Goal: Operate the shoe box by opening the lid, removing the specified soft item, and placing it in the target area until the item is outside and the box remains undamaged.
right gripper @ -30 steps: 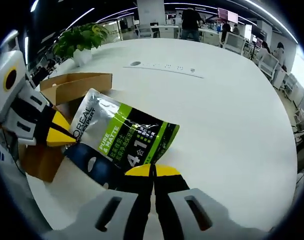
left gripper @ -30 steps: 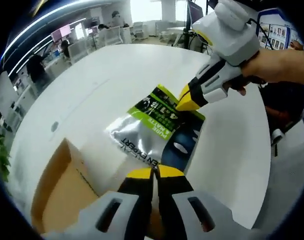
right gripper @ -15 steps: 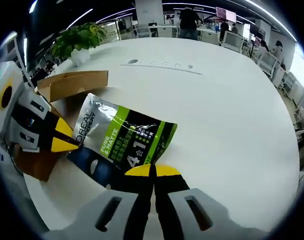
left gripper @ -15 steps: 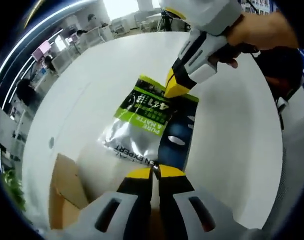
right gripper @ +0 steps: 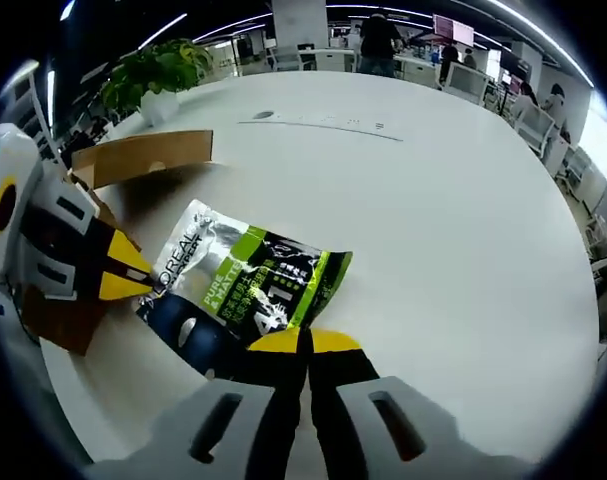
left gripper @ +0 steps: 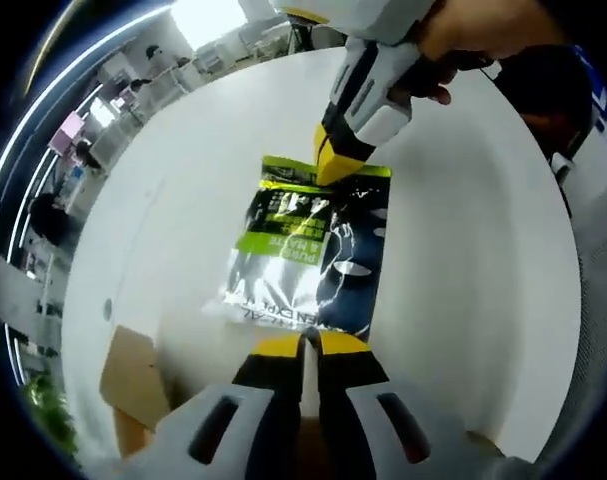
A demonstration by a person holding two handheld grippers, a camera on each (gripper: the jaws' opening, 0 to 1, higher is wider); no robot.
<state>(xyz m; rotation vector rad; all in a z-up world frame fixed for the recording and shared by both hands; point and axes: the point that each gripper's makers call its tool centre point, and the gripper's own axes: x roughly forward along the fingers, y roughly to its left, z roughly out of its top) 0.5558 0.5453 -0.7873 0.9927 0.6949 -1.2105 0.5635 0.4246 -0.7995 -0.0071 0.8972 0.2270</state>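
The soft item, a glossy silver, green and dark blue foil pouch [left gripper: 308, 255] with white lettering, is out of the box and stretched between the two grippers over the round white table [left gripper: 183, 180]; whether it rests on the tabletop or hangs just above it cannot be told. In the left gripper view it runs from the centre toward 12 o'clock. The left gripper [left gripper: 303, 345], grey with yellow tips, rises from 6 o'clock with its jaws pressed together on the pouch's near edge. At the pouch's far edge, toward 12 o'clock, the right gripper [left gripper: 335, 165] comes in from 1 o'clock, held by a person's hand [left gripper: 473, 35], and its yellow tips are pinched on the green end of the pouch.

In the right gripper view the same pouch [right gripper: 248, 290] lies from the centre toward 9 o'clock. The right gripper [right gripper: 303, 342] has its jaws closed on the green and blue edge at 6 o'clock, while the left gripper [right gripper: 133, 282] clamps the silver end at 9 o'clock.

The brown cardboard shoe box [right gripper: 133, 160] sits on the table at 10 o'clock in this view, just beyond the pouch, its flap raised; in the left gripper view it shows at 8 o'clock [left gripper: 133, 385].

Farther out, a leafy green potted plant [right gripper: 158, 75] stands at 11 o'clock near the table's edge, and an office with desks and people [right gripper: 383, 40] lies at 12 o'clock.
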